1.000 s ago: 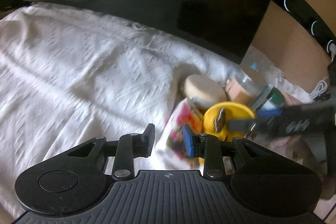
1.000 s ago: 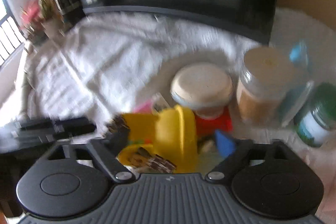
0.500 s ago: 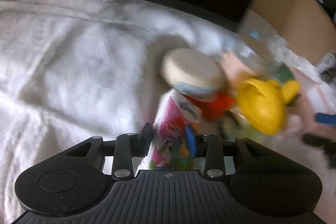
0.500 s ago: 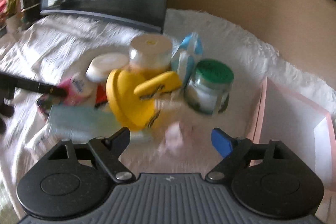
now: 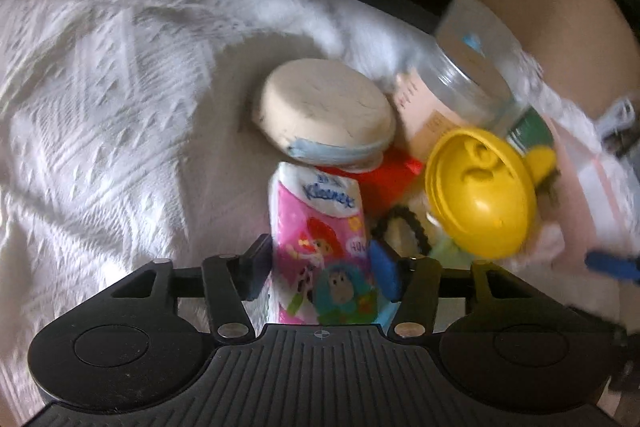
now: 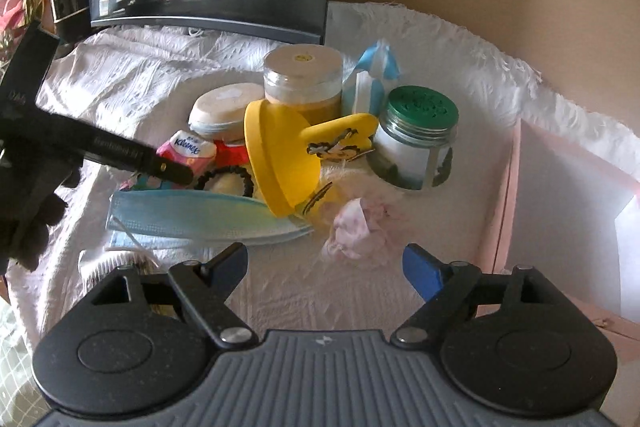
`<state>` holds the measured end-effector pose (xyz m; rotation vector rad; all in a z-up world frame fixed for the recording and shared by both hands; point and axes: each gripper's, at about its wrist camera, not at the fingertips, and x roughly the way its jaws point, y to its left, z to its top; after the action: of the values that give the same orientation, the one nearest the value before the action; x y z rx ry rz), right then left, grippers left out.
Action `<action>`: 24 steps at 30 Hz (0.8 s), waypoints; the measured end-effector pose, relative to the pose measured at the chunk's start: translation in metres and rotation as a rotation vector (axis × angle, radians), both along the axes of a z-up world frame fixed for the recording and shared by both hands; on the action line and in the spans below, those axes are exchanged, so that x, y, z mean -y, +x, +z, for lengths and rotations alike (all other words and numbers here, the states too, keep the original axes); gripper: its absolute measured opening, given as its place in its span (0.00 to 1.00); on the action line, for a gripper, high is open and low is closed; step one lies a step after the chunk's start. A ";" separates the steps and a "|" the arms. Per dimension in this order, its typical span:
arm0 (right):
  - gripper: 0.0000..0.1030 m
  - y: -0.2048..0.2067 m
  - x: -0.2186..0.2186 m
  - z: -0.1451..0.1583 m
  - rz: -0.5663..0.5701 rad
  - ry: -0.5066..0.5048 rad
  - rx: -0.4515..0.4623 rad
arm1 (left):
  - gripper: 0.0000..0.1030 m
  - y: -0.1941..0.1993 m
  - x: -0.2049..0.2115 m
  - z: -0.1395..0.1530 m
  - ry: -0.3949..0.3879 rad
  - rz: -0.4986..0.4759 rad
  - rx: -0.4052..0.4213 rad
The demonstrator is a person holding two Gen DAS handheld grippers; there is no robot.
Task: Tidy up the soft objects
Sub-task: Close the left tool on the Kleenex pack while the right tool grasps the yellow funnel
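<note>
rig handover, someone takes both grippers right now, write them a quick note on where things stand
Left gripper: jaws have just been opening, straddling the pink Kleenex tissue pack; pads look just clear of it, so not gripped.
Right gripper: open, empty, above the crumpled pink tissue.
Blue face mask lies flat in front of the jars; black hair tie sits behind it.
Pink box at right shows nothing inside.
Done: nothing sorted that I can see. Left: all the soft items.

1. A white textured cloth (image 6: 132,75) covered the supporting surface.
2. At its middle lay a Kleenex tissue pack (image 5: 316,227), a blue face mask (image 6: 192,215) and a crumpled pink cloth (image 6: 356,227).
3. Farther back stood a green-lidded jar (image 6: 416,143) and a beige-lidded jar (image 6: 304,79).
4. A pink box (image 6: 560,219) sat at the right.
</note>
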<state>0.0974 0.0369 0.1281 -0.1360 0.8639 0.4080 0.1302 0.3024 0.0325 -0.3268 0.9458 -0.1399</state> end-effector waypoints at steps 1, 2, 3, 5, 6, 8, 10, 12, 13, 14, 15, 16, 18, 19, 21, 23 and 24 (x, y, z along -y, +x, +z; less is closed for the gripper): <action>0.83 0.000 0.000 0.001 -0.001 -0.004 0.011 | 0.51 0.000 0.000 0.000 0.002 0.014 -0.001; 0.83 0.001 0.000 0.004 -0.004 -0.004 0.022 | 0.48 -0.002 0.001 0.000 0.011 0.012 0.003; 0.83 0.002 0.000 0.007 -0.014 0.002 0.035 | 0.44 -0.004 0.001 0.000 0.022 0.012 0.006; 0.83 0.006 -0.001 0.015 -0.044 0.023 0.073 | 0.36 -0.014 -0.003 0.003 0.015 0.035 0.023; 0.83 0.008 -0.002 0.019 -0.056 0.028 0.091 | 0.32 -0.020 -0.006 0.004 0.017 0.050 0.043; 0.83 0.012 -0.011 0.023 -0.070 0.013 0.139 | 0.29 -0.035 -0.011 0.008 0.044 0.081 0.090; 0.83 0.018 -0.029 0.021 -0.051 -0.039 0.180 | 0.29 -0.047 -0.020 0.011 0.034 0.119 0.128; 0.83 0.024 -0.047 0.014 -0.030 -0.077 0.190 | 0.29 -0.057 -0.029 0.016 0.023 0.159 0.166; 0.83 0.028 -0.058 0.007 -0.024 -0.088 0.176 | 0.29 -0.063 -0.034 0.018 0.026 0.176 0.182; 0.83 0.033 -0.068 0.000 -0.015 -0.099 0.155 | 0.29 -0.067 -0.037 0.020 0.031 0.188 0.194; 0.82 0.036 -0.078 -0.008 -0.006 -0.119 0.148 | 0.29 -0.072 -0.040 0.022 0.035 0.199 0.202; 0.82 0.039 -0.086 -0.014 -0.011 -0.150 0.162 | 0.29 -0.077 -0.045 0.025 0.036 0.205 0.206; 0.69 0.044 -0.096 -0.023 -0.048 -0.216 0.220 | 0.29 -0.085 -0.048 0.028 0.043 0.216 0.210; 0.42 0.048 -0.097 -0.022 -0.063 -0.241 0.237 | 0.29 -0.090 -0.050 0.031 0.048 0.220 0.215; 0.30 0.051 -0.094 -0.013 -0.058 -0.231 0.224 | 0.29 -0.098 -0.051 0.037 0.049 0.219 0.230; 0.16 0.047 -0.083 0.005 -0.045 -0.182 0.231 | 0.29 -0.102 -0.049 0.045 0.043 0.211 0.246; 0.13 0.043 -0.077 0.013 -0.037 -0.179 0.245 | 0.29 -0.102 -0.046 0.049 0.040 0.201 0.255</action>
<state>0.1404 0.1142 0.1407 -0.3277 0.6592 0.2718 0.0279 0.3484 0.0813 -0.3563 0.6589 0.0217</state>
